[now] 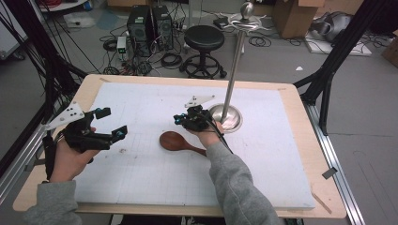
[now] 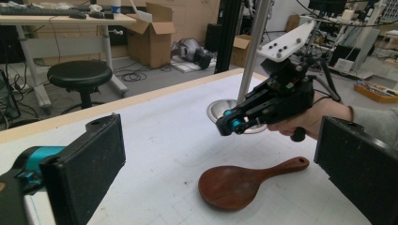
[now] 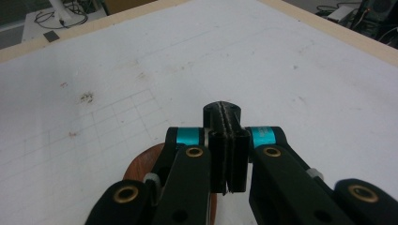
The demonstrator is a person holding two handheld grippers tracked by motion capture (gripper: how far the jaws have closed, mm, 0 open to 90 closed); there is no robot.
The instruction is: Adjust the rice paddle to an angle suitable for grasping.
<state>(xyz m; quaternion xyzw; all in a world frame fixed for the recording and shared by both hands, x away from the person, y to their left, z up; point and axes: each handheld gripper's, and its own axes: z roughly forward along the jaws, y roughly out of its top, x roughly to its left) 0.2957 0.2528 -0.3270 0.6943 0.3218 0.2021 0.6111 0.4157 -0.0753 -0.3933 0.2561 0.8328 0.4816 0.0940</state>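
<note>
- The left gripper (image 1: 111, 123) hangs above the white mat (image 1: 141, 183) with its jaws spread wide and nothing between them; in its own view the two black pads (image 2: 89, 164) stand far apart at either edge.
- The right gripper (image 1: 177, 120) has its jaws pressed flat together, pad against pad, as its own view (image 3: 228, 154) makes plain, with nothing caught between.
- The wooden spoon (image 1: 178, 142) lies flat on the mat, just below the right gripper and partly under it, well to the right of the left gripper.
- In the left gripper view the spoon (image 2: 239, 183) lies between the open jaws farther off, bowl toward the camera, handle pointing toward the right hand (image 2: 312, 119).
- A steel stand (image 1: 228, 110) with a round base rises just beyond the right gripper.
</note>
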